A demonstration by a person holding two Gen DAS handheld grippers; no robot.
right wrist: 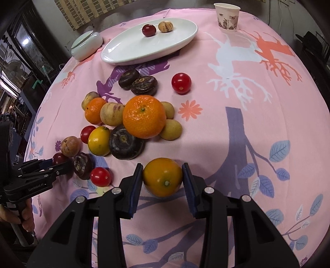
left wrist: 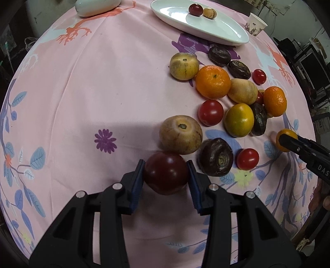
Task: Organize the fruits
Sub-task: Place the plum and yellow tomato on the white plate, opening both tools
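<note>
Left gripper (left wrist: 166,175) clamps a dark red round plum (left wrist: 166,175); right gripper (right wrist: 163,177) pinches a yellow-orange citrus (right wrist: 163,177), both beside the pile, likely bound for the white oval plate (right wrist: 123,49) (two fruits there).

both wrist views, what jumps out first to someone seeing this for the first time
A jumble of fruit crowds the pink patterned tablecloth, led by a big bright orange mandarin resting on the fruits beneath it. Close up, the left claw clamps a dark red fruit and the right claw clamps a yellow-orange citrus. At the far edge, a white oval plate holds just two small fruits, with a paper cup to its right.
</note>
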